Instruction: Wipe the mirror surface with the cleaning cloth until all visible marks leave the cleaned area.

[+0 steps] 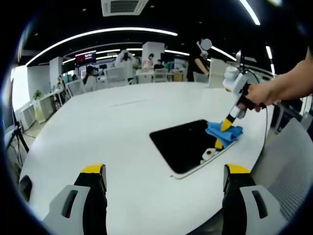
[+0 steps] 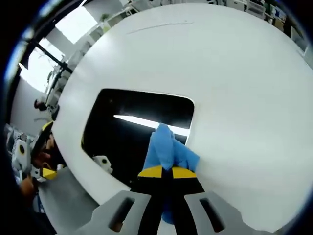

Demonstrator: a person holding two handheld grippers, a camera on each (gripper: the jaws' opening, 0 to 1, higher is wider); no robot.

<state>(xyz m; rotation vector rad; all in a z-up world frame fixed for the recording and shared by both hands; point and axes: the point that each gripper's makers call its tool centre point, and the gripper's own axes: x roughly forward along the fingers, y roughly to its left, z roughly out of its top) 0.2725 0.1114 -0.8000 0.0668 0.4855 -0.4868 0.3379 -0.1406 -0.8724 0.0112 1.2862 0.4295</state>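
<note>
Blue cleaning cloth pinched in right gripper, jaws closed on it, pressed onto mirror near its edge. Left gripper jaws wide apart, empty, above white table. Left gripper view adds person's hand, office background.

**Grippers: left open, right closed**

The left gripper is held level, its two yellow-tipped jaws set wide apart with nothing between them. The right gripper is gripped by a hand on a bare forearm and is pointed steeply downward. In the right gripper view, its jaws are seen pressed together on a cloth.
</note>
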